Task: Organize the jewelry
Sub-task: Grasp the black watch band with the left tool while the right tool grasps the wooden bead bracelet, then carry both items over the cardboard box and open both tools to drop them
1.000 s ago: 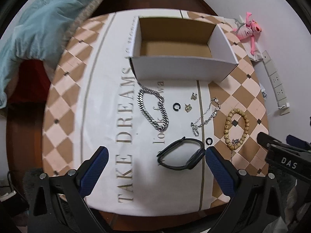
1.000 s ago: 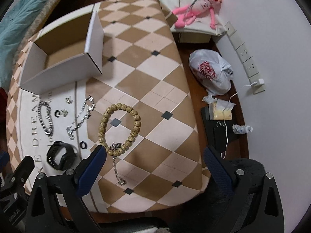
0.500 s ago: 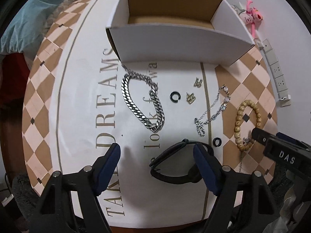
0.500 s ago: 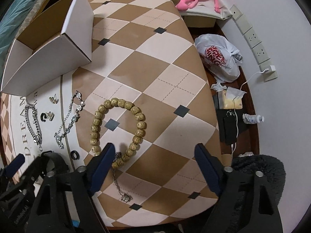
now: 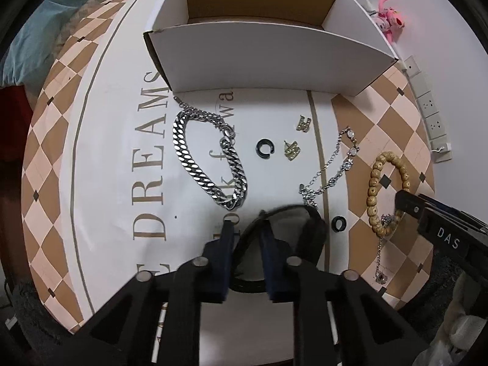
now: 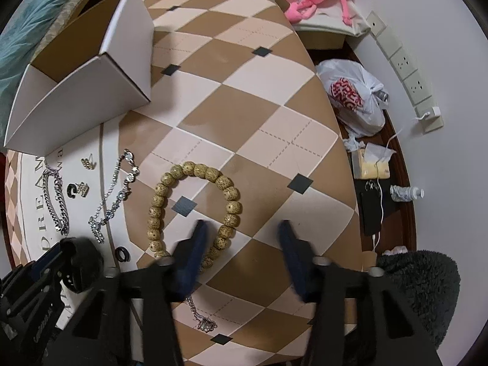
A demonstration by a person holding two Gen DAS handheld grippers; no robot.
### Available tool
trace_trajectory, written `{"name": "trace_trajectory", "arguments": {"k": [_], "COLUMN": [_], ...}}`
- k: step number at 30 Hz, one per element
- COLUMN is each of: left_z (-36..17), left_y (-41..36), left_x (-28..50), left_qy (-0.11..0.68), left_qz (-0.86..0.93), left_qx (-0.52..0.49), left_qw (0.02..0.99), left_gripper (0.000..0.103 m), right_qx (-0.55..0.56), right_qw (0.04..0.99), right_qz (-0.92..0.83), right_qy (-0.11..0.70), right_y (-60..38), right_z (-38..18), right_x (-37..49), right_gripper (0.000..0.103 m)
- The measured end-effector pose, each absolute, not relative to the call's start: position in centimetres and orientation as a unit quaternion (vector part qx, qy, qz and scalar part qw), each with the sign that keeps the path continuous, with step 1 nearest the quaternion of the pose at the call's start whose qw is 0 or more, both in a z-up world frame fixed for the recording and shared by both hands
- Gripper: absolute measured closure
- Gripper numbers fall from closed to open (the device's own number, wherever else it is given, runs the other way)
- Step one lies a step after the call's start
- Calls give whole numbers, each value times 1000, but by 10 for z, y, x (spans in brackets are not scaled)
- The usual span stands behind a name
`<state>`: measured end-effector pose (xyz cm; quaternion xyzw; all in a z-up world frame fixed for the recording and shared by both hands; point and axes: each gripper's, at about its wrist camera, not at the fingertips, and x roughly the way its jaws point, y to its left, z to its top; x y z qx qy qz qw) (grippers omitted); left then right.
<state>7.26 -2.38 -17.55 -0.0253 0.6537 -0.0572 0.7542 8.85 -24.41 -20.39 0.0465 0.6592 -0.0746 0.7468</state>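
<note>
Behind left gripper [image 5: 246,238] fingers, black watch [image 5: 308,231] partly hidden.

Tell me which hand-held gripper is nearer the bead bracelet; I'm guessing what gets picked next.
Right. The right hand-held gripper has one finger inside the bead bracelet loop. The left hand-held gripper is off to its left, closed on the black band.

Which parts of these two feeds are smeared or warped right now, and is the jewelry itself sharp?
Left wrist view: the black watch band is motion-blurred at the left gripper; the steel chain bracelet is crisp; fisheye bows the box wall. Right wrist view: the right gripper fingertips are smeared, the wooden bead bracelet is sharp, edges are dark.
</note>
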Motion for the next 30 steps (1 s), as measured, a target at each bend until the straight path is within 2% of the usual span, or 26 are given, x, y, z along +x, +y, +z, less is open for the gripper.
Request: {"name": "trace_trajectory", "arguments": {"k": [1, 3, 13, 22, 30], "left_z": [-175, -176, -158, -104, -55], "left_y": [-25, -28, -13, 12, 7], "left_x": [72, 71, 53, 41, 80], "left_qy": [653, 650, 635, 597, 558], "left_qz": [-57, -54, -50, -63, -77], "left_qx": [-25, -19, -28, -57, -73], "left_qw": [755, 758, 771, 798, 823], "left_gripper": [96, 99, 99, 99, 99], "right_qx": [45, 44, 58, 83, 97], "right_qw": [746, 747, 761, 795, 821], "right_qz": [-75, -75, -44, 14, 67], "right_qy": [661, 659, 644, 601, 558], "right_y": [-242, -239, -226, -213, -199], "right_z": [-203, -201, -181, -118, -53], "right_x": [89, 88, 76, 70, 94], "right_gripper": [93, 93, 94, 94, 94]}}
